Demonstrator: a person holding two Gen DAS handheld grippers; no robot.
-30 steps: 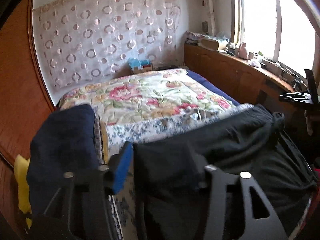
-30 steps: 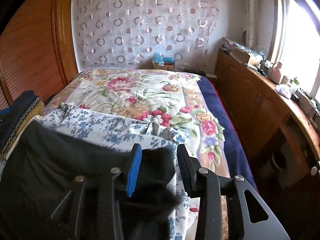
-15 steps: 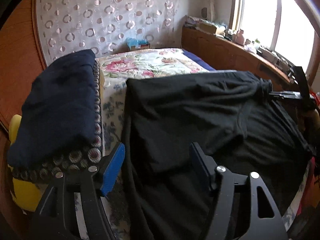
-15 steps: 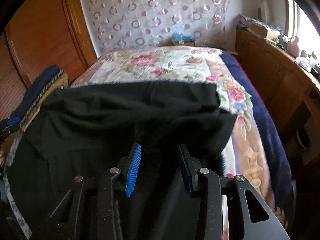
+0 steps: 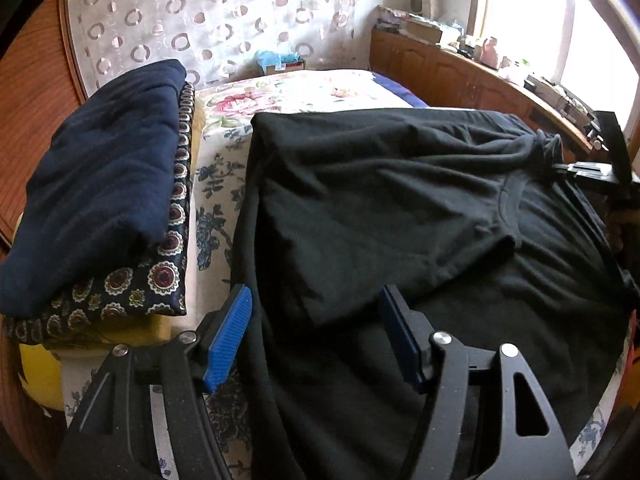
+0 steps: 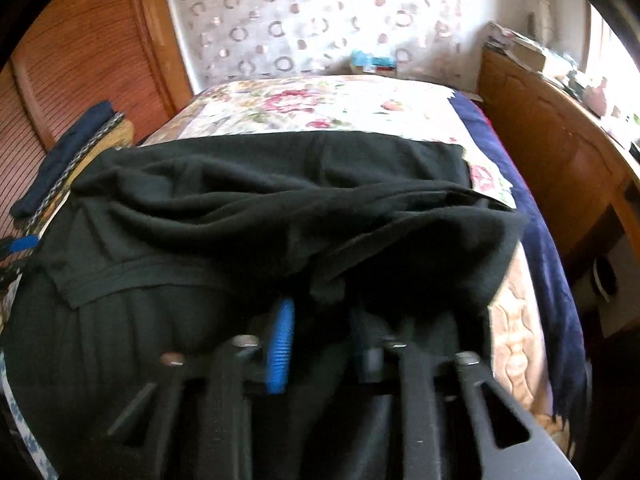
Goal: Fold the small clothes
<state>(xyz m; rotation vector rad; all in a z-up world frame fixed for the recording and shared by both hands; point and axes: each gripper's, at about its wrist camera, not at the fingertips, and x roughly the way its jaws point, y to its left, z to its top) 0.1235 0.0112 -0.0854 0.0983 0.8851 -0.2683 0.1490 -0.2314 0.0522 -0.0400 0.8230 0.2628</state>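
From my left wrist camera, the black shirt (image 5: 400,208) lies spread over the bed (image 5: 304,92), its far half doubled back toward me. A stack of folded clothes (image 5: 100,184) sits just left of it. My left gripper (image 5: 316,336) stands wide apart, blue pads (image 5: 228,336) on either side of the shirt's near left edge, clamped on nothing. My right gripper (image 5: 592,168) shows at the shirt's far right corner, cut off by the frame edge.

From my right wrist camera, the picture is blurred. The shirt (image 6: 280,208) bunches over the fingertips of my right gripper (image 6: 320,320). Only one blue pad (image 6: 280,344) shows clearly; the other is hidden in dark cloth, so I cannot tell whether the fingers pinch the fabric.
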